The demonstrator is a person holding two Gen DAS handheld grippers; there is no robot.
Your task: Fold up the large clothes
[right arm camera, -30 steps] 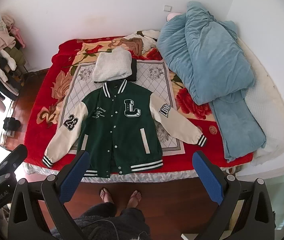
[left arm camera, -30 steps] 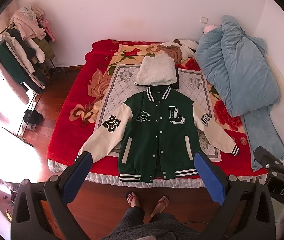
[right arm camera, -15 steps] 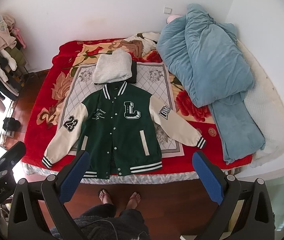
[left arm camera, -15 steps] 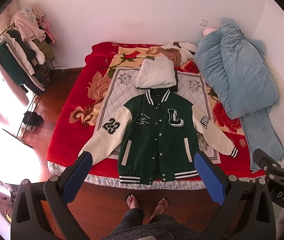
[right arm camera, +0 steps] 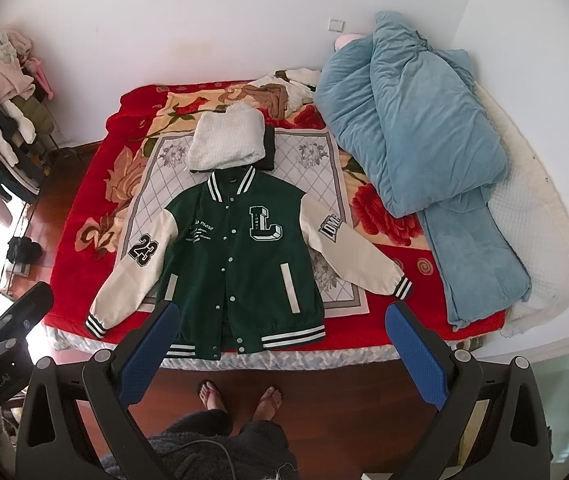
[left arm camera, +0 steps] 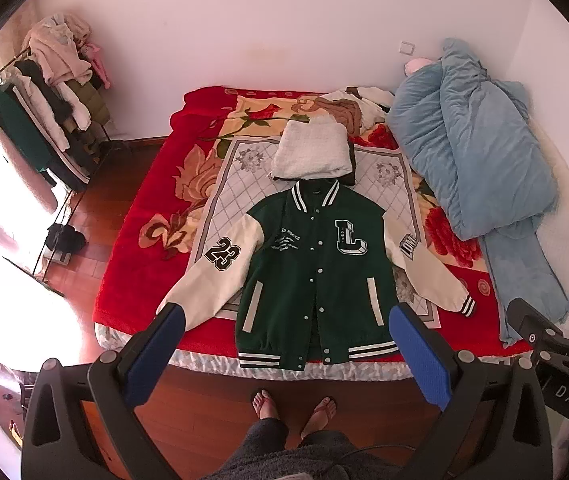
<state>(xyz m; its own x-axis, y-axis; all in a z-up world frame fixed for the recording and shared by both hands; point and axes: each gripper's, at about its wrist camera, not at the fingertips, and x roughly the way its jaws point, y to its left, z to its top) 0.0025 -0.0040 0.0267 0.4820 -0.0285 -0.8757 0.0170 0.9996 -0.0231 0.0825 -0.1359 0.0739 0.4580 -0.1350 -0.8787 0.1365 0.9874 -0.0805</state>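
Observation:
A green varsity jacket (left arm camera: 316, 272) with cream sleeves lies flat, front up and buttoned, on the red floral bed; it also shows in the right wrist view (right arm camera: 240, 264). Its sleeves are spread out to both sides and its hem lies at the near bed edge. My left gripper (left arm camera: 284, 352) is open and empty, held high above the floor in front of the bed. My right gripper (right arm camera: 280, 352) is open and empty at the same height. Neither touches the jacket.
A folded white knit (left arm camera: 312, 152) lies on the bed beyond the collar. A blue quilt (left arm camera: 472, 152) is heaped on the right side. A clothes rack (left arm camera: 48, 120) stands at the left wall. The person's bare feet (left arm camera: 292, 408) stand on the wooden floor.
Both views have drifted slightly back from the bed, so the jacket sits a little higher in frame. Nothing on the bed has moved and both grippers have stayed open.

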